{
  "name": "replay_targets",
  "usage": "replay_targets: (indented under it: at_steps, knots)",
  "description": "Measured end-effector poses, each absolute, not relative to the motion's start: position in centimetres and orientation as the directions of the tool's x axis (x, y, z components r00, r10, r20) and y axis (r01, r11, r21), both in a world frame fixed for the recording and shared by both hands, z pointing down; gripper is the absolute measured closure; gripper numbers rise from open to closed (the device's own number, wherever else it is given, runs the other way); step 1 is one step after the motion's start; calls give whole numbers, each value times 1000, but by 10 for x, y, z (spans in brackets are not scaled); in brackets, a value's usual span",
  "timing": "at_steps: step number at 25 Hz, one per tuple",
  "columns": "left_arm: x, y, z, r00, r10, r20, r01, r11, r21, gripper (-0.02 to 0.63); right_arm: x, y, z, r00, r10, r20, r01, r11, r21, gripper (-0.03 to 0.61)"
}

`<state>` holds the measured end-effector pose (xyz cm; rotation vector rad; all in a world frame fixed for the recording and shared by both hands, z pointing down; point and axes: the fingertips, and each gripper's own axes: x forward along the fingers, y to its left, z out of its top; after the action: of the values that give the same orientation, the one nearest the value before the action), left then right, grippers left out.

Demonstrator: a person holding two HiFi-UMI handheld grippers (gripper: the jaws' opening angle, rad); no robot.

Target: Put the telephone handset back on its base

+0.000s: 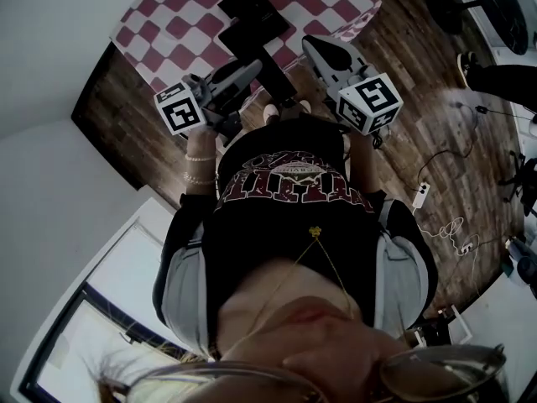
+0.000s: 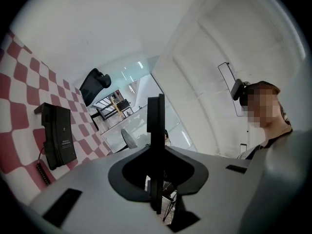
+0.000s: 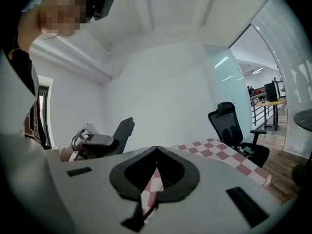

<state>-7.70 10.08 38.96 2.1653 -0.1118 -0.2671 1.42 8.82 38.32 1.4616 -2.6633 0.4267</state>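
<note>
Left tongs [image 2: 156, 179] are pinching handset [image 2: 155, 123], right tongs [image 3: 156, 151] pressed together, empty; advise aligning handset lengthwise over telephone base [image 2: 59, 136].

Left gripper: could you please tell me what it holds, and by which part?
The black handset, pinched across its flat sides, thin edge towards the camera.

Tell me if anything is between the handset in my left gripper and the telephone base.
Nothing visible does. The left gripper grips the handset, and the telephone base lies on the checkered tablecloth with bare cloth on its near side.
</note>
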Motion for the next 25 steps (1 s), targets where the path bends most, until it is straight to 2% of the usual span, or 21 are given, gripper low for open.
replay_targets:
  at_steps: [25]
  knots:
    - [-40,49,384,919,-380,-104,-132,-547,827,532,39,13,384,-714,-668,209,-699,670,-250,565]
